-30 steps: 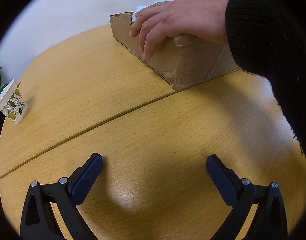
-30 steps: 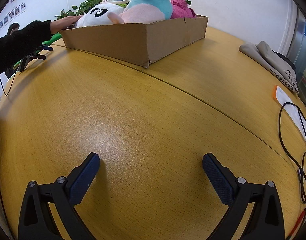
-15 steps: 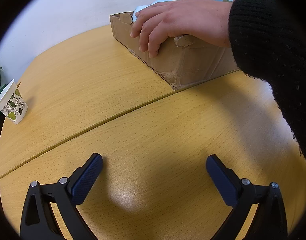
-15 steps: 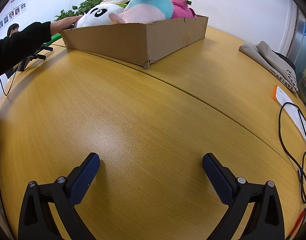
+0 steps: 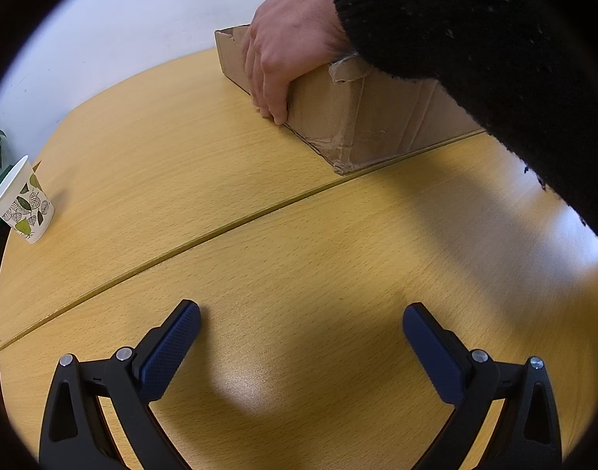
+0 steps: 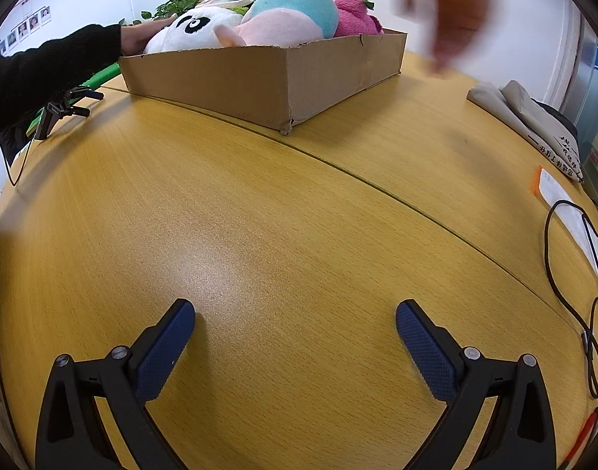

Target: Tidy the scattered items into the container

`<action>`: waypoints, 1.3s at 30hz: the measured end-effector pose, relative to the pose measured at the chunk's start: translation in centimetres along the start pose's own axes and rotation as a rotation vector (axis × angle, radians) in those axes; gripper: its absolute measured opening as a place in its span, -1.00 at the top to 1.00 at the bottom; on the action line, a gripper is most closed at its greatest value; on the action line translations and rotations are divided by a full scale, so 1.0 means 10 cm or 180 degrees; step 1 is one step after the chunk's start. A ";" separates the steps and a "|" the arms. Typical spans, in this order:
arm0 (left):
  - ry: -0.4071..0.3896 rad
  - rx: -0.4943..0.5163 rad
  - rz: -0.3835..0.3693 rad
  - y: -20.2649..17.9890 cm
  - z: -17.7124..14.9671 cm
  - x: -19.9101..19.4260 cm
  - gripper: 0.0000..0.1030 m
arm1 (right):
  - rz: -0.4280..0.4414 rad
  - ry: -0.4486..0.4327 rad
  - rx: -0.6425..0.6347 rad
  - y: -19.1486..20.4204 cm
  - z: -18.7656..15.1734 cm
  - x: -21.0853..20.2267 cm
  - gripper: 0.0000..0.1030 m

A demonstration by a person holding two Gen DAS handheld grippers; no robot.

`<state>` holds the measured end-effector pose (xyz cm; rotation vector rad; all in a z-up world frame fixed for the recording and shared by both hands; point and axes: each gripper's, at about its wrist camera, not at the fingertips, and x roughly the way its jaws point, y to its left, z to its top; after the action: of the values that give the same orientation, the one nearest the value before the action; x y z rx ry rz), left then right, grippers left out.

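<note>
Woodgrain table (image 6: 260,235) bears creased cardboard box (image 6: 260,78) of, seemingly, plush toys (image 6: 283,15).

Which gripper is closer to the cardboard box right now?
Left, seemingly. The left gripper faces the cardboard box closely, at its crumpled corner; the right gripper sits farther back.

A blurred bare hand (image 6: 445,11) smears across the right wrist view, fingers indistinct. From the left wrist view a black knitted sleeve (image 5: 475,39) covers the shallow brown cardboard box (image 5: 357,117) top, so contents can't be seen there. Pink plush toy (image 6: 355,15) half hidden behind the blue-pink one (image 6: 295,15). Writing on the folded beige cloth bag (image 6: 534,125) too small to read. Black cable (image 6: 573,274) cut off at the edge.
</note>
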<state>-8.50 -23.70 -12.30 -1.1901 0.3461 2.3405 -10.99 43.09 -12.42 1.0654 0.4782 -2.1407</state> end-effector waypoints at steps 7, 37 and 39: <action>0.0000 0.0001 0.0000 0.00 0.00 0.00 -1.00 | 0.0001 0.0000 -0.0001 0.00 0.00 0.00 -1.00; 0.0000 0.0011 -0.0006 0.11 0.02 0.05 -1.00 | 0.0000 0.0002 -0.0005 0.00 0.00 -0.01 -1.00; 0.0000 0.0013 -0.0007 0.11 0.02 0.05 -1.00 | 0.0000 0.0002 -0.0006 0.00 0.00 -0.01 -1.00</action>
<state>-9.47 -24.38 -12.55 -1.1882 0.3490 2.3367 -10.91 43.10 -12.35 1.0652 0.4802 -2.1397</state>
